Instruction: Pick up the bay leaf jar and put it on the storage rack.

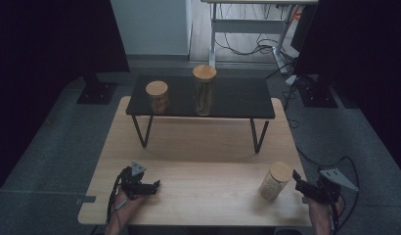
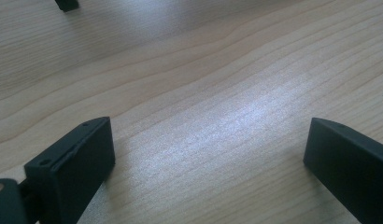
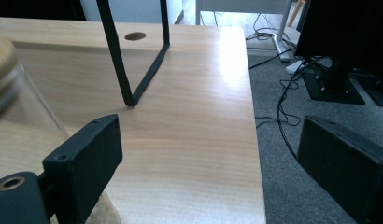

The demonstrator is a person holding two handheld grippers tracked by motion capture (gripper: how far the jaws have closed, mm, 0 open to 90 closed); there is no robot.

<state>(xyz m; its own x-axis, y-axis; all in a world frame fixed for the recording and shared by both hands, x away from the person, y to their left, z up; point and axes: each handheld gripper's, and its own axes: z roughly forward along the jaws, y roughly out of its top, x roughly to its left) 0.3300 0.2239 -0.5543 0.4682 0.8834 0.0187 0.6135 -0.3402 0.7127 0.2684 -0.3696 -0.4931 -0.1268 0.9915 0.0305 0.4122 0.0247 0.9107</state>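
A glass jar with a wooden lid (image 1: pixel 275 181), filled with pale grains, stands on the wooden table (image 1: pixel 203 166) near its front right corner. Just right of it my right gripper (image 1: pixel 297 180) is open, pointing toward the jar without touching it. In the right gripper view the jar (image 3: pixel 21 116) sits left of the left jaw, and nothing is between the jaws of the right gripper (image 3: pixel 210 140). My left gripper (image 1: pixel 157 185) rests low at the front left, open over bare wood (image 2: pixel 208 140). A short jar (image 1: pixel 157 96) and a tall jar (image 1: pixel 204 90) stand on the black shelf (image 1: pixel 237 98).
The black shelf's thin metal legs (image 3: pixel 119 60) stand on the table's back half. The table's right edge (image 3: pixel 255 140) drops to grey carpet with cables (image 3: pixel 278 116). Black stands (image 1: pixel 316 93) and dark curtains flank the table, and a desk frame (image 1: pixel 247 24) is behind.
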